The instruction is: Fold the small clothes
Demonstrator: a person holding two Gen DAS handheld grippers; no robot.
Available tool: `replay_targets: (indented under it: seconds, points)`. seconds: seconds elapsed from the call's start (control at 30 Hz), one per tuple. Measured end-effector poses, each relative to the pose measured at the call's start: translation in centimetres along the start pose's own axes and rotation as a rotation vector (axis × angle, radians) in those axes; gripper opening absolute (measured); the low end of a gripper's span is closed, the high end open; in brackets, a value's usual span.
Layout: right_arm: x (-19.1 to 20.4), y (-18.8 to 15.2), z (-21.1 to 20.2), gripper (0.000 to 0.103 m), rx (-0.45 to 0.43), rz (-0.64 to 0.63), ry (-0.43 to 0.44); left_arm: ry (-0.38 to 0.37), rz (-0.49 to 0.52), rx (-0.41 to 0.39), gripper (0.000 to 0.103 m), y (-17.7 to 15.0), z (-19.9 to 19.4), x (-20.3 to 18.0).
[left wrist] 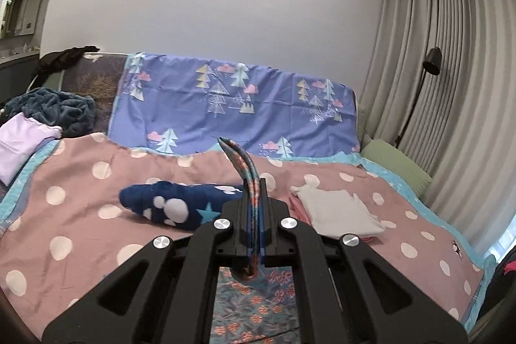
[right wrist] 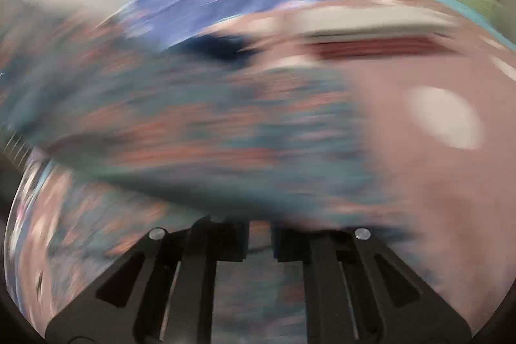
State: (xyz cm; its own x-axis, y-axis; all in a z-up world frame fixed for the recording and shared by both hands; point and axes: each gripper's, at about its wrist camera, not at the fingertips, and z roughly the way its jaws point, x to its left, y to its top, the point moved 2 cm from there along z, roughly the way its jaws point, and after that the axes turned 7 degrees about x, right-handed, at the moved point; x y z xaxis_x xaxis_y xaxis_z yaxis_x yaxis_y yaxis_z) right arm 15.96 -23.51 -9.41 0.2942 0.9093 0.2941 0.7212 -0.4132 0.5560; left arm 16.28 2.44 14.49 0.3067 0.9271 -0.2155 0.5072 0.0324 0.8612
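Two black fingers pinch thin, floral-printed cloth.

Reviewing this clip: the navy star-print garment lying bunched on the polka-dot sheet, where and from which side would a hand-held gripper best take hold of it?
Probably the near right end of the navy star-print garment, coming from above. It lies as a low, elongated bundle across the polka-dot sheet, and that end is nearest the left hand-held gripper, which is shut on the floral garment. No clean hem shows, so pinch a raised fold.
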Motion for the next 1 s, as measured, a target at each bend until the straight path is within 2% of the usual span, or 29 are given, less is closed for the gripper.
replay_targets:
  seconds: [0.03, 0.07, 0.13, 0.17, 0.27, 0.3, 0.4, 0.53, 0.67, 0.77, 0.87, 1.0]
  points:
    - [-1.7, 0.3, 0.1, 0.009, 0.01, 0.056, -0.009, 0.003, -0.002, 0.001, 0.003, -0.2, -0.1, 0.4]
    - [-3.2, 0.4, 0.2, 0.002, 0.032, 0.101, 0.033, -0.001, -0.01, 0.012, 0.003, -0.6, 0.2, 0.9]
    - [-4.1, 0.4, 0.0, 0.001, 0.057, 0.097, 0.079, 0.011, -0.021, 0.033, 0.003, -1.5, 1.0, 1.7]
    - [-4.0, 0.2, -0.5, 0.004, 0.052, 0.067, 0.072, 0.021, -0.023, 0.046, 0.003, -2.1, 1.4, 2.0]
    - [-3.3, -1.2, -1.9, 0.022, 0.055, -0.022, 0.079, 0.056, -0.038, 0.096, 0.003, -4.7, 2.7, 4.2]
    - [-3.2, -1.7, -2.3, 0.029, 0.063, -0.045, 0.083, 0.075, -0.054, 0.115, 0.003, -6.0, 3.0, 5.4]
    - [-2.3, -3.6, -3.5, 0.042, 0.078, -0.14, 0.085, 0.126, -0.115, 0.181, 0.003, -10.5, 3.7, 9.7]
    - [-1.6, -5.6, -5.3, 0.045, 0.099, -0.244, 0.082, 0.166, -0.206, 0.276, 0.003, -16.2, 5.0, 14.9]
    - [-1.0, -5.3, -5.6, 0.045, 0.095, -0.284, 0.099, 0.158, -0.291, 0.349, 0.003, -20.3, 6.6, 18.3]
    - [-0.8, -5.1, -5.6, 0.045, 0.095, -0.281, 0.116, 0.149, -0.304, 0.356, 0.003, -20.9, 7.2, 18.8]
    - [-0.4, -4.5, -5.0, 0.045, 0.109, -0.269, 0.129, 0.152, -0.269, 0.327, 0.003, -20.7, 7.0, 18.4]
    - [-0.3, -4.2, -5.0, 0.045, 0.097, -0.265, 0.125, 0.128, -0.204, 0.19, 0.003, -17.4, 4.7, 16.6]
